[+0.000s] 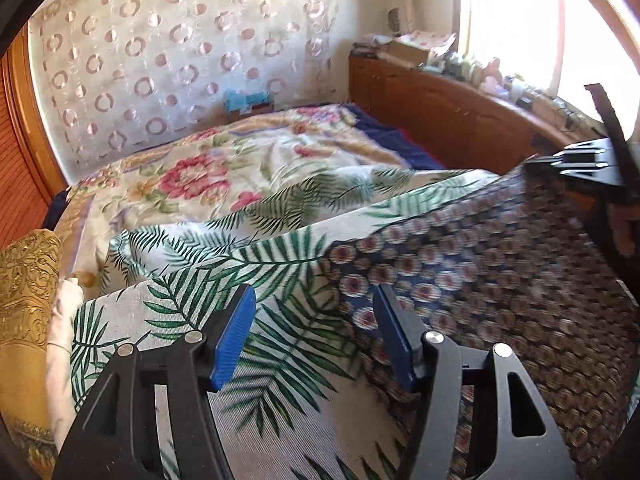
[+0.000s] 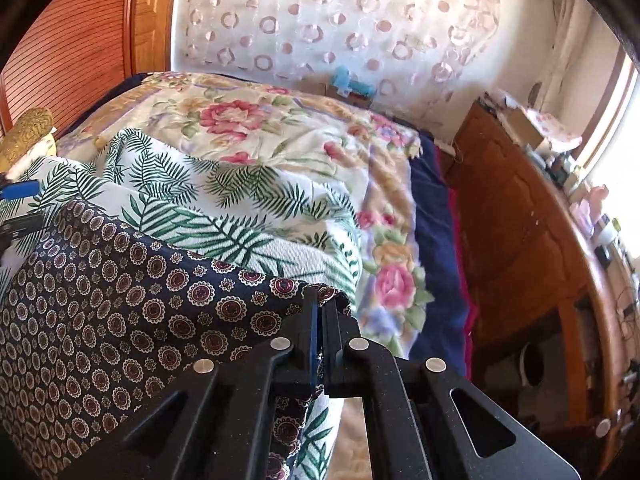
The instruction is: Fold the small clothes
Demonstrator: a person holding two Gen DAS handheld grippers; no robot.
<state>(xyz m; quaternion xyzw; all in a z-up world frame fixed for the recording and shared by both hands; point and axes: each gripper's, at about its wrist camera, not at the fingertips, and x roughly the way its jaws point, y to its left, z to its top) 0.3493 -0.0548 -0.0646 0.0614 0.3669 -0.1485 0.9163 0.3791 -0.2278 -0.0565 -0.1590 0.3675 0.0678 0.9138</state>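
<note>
A navy cloth with small round medallions (image 1: 492,280) lies over a white cloth printed with green fern leaves (image 1: 256,276) on the bed. My left gripper (image 1: 314,332) is open, its blue pads over the edge where the two cloths meet. My right gripper (image 2: 319,308) is shut on the far right corner of the navy medallion cloth (image 2: 120,280) and holds that corner raised. It also shows in the left wrist view (image 1: 580,164) at the cloth's far corner. The fern cloth (image 2: 224,208) stretches behind it.
A floral bedspread (image 1: 224,168) covers the bed. A wooden sideboard (image 1: 448,108) with clutter runs along the right under a bright window. A gold cushion (image 1: 28,280) lies at the left. A dotted curtain (image 1: 160,52) hangs behind.
</note>
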